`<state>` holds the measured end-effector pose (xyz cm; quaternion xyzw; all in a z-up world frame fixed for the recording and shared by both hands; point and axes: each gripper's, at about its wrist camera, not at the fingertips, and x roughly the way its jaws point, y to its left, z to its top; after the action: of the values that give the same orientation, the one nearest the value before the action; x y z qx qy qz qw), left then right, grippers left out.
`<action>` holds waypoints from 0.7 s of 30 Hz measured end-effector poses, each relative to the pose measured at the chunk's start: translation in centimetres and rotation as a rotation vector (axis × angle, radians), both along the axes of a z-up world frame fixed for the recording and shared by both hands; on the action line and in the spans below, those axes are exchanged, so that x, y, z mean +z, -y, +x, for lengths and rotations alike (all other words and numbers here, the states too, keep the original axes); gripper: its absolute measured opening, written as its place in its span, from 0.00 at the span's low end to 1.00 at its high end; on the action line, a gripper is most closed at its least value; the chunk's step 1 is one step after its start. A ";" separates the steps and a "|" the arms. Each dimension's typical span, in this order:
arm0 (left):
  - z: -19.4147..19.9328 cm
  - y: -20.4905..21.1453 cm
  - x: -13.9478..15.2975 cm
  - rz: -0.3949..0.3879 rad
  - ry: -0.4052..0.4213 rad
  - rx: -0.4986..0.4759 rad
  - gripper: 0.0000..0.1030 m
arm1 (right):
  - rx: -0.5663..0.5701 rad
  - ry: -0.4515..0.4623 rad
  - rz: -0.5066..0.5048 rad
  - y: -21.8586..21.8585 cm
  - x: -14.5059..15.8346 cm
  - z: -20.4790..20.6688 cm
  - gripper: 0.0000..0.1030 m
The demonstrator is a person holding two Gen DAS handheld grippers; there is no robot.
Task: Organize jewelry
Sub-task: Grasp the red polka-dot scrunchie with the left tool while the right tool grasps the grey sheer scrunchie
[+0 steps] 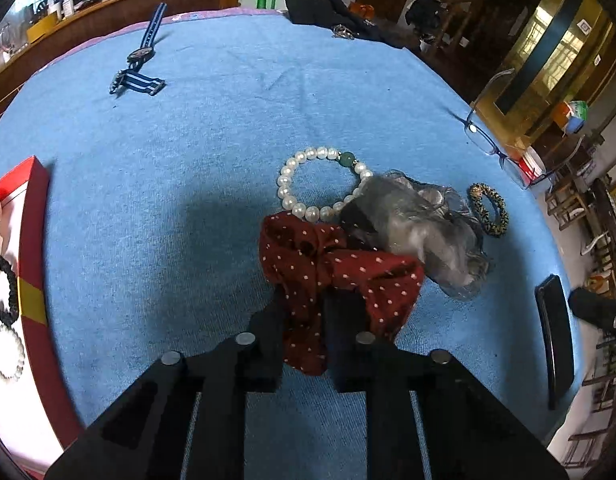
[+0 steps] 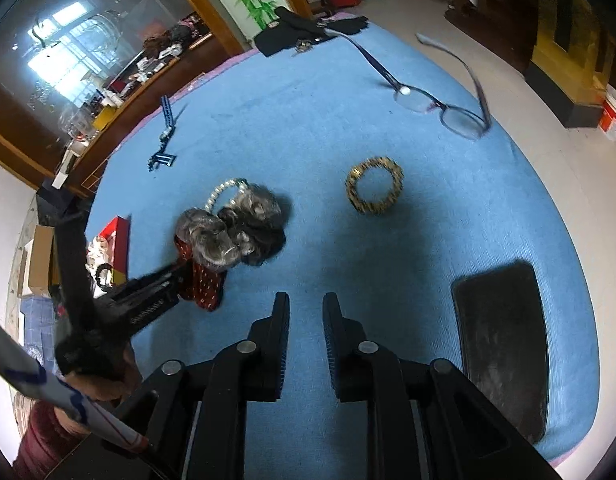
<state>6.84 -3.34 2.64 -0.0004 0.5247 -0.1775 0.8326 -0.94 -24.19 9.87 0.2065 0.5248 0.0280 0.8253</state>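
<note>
The left gripper (image 1: 308,312) pinched the dark red, white-dotted fabric scrunchie (image 1: 340,276); the right gripper (image 2: 306,320) hung slightly spread, empty, over the blue cloth-covered counter (image 2: 388,280).

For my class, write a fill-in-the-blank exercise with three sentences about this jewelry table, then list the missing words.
1. The left gripper is shut on the dark red scrunchie with white ____.
2. The pearl bracelet has one ____ bead.
3. The right gripper holds ____, its jaws apart above the blue cloth.

Missing words: dots; green; nothing
</note>
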 end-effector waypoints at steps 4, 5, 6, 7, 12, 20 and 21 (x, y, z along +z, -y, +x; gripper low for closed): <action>-0.8 -0.8 1.0 0.022 0.042 0.006 0.08 | 0.030 0.014 0.031 -0.8 -0.1 2.1 0.32; -1.1 -1.0 1.4 0.024 0.053 0.007 0.08 | 0.040 0.016 0.050 -1.2 -0.3 3.1 0.32; -1.7 -1.3 2.0 0.035 0.073 0.009 0.08 | 0.046 0.017 0.068 -1.5 -0.5 3.9 0.33; -1.9 -1.5 2.3 0.044 0.085 0.011 0.08 | 0.051 0.016 0.078 -1.8 -0.7 4.5 0.33; -3.8 -3.0 4.6 0.087 0.147 0.037 0.08 | 0.074 -0.040 0.113 -4.0 -3.4 8.7 0.37; -5.4 -6.2 6.7 0.096 0.184 0.112 0.08 | 0.135 -0.083 0.075 -6.6 -5.2 9.6 0.03; -5.5 -6.6 6.8 0.095 0.185 0.121 0.08 | 0.141 -0.069 0.063 -6.8 -4.8 9.3 0.01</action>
<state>1.33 3.22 9.45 0.0238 0.4524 -0.1013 0.8857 8.35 -17.43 5.10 0.1957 0.5652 0.0956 0.7957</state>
